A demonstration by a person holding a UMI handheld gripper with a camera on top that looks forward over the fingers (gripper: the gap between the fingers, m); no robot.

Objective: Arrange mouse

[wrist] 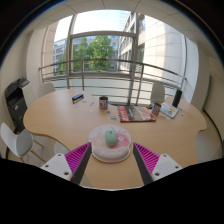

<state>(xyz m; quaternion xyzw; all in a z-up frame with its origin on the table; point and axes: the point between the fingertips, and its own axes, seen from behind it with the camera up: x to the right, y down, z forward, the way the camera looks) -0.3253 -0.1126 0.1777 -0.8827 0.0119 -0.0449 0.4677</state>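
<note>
Tool [111, 165] fingers stand spread, their pink pads [146, 155] facing inward, with a gap on either side of the mouse [110, 137]. The pale mouse sits on a round pad [110, 150] between the fingertips, resting on the wooden counter [60, 120]. Beyond it lie a dark cup [103, 102], a book [137, 114] and a small card [78, 98]. A white chair [18, 141] stands beside the counter, and past the railing [100, 70] are windows with trees.
</note>
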